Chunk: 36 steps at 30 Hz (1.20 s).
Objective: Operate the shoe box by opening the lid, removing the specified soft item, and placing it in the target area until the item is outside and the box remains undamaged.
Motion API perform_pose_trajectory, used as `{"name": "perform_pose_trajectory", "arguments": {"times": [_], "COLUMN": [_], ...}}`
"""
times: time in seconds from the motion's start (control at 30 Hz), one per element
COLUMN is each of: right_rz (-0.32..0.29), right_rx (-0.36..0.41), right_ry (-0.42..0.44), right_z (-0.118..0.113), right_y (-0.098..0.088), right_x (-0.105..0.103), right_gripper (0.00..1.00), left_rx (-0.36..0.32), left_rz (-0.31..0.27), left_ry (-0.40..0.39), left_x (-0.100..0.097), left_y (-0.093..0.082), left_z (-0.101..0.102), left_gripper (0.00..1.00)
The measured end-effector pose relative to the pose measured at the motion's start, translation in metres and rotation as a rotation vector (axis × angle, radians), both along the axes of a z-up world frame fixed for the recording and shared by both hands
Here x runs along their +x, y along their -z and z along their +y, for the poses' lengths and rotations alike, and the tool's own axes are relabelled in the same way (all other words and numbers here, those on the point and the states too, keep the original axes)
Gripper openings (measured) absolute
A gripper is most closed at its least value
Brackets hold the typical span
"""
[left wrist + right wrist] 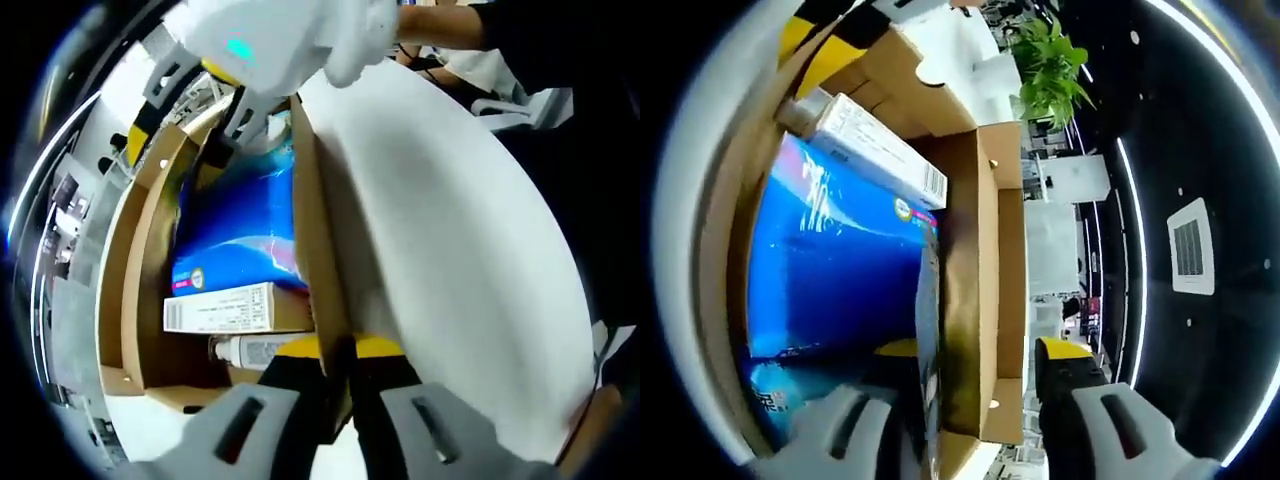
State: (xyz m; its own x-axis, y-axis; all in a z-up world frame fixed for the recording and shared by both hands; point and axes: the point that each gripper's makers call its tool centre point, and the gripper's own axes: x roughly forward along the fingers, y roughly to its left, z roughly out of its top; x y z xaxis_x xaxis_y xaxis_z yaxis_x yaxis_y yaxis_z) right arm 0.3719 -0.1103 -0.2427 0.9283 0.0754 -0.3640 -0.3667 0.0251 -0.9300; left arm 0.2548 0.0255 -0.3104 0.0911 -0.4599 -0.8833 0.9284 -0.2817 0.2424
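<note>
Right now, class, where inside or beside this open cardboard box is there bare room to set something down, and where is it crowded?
Free: the white lid panel right of the brown cardboard shoe box wall. Crowded: the blue soft packet, long white carton and white tube fill the interior, with the right gripper at its far end.

We see the shoe box as plain brown cardboard inside, matt and a little fibrous, while its raised lid has a smooth, matt white face. In the right gripper view the box wall shows the same raw brown board. The blue packet looks like glossy plastic film, catching light in streaks. The small white carton is smooth printed card. The left gripper has matt grey plastic jaws with yellow and black parts.
</note>
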Motion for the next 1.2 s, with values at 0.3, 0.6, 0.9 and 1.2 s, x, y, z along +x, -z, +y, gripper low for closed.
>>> {"name": "perform_pose_trajectory", "arguments": {"times": [0.3, 0.6, 0.9, 1.2], "right_rz": [0.027, 0.031, 0.058, 0.08], "right_rx": [-0.026, -0.027, -0.01, -0.027], "right_ry": [0.012, 0.012, 0.014, 0.021], "right_z": [-0.004, -0.005, -0.006, -0.007], "right_y": [0.015, 0.018, 0.022, 0.026], "right_x": [0.003, 0.002, 0.002, -0.001], "right_gripper": [0.29, 0.21, 0.16, 0.1], "left_rx": [0.0, 0.0, 0.0, 0.003], "left_rz": [-0.001, -0.001, 0.0, -0.003], "left_ry": [0.002, 0.003, 0.002, 0.003], "left_x": [0.001, 0.001, 0.004, 0.003], "left_y": [0.0, 0.0, 0.0, 0.0], "left_z": [-0.001, -0.002, -0.002, -0.003], "left_gripper": [0.07, 0.07, 0.07, 0.07]}}
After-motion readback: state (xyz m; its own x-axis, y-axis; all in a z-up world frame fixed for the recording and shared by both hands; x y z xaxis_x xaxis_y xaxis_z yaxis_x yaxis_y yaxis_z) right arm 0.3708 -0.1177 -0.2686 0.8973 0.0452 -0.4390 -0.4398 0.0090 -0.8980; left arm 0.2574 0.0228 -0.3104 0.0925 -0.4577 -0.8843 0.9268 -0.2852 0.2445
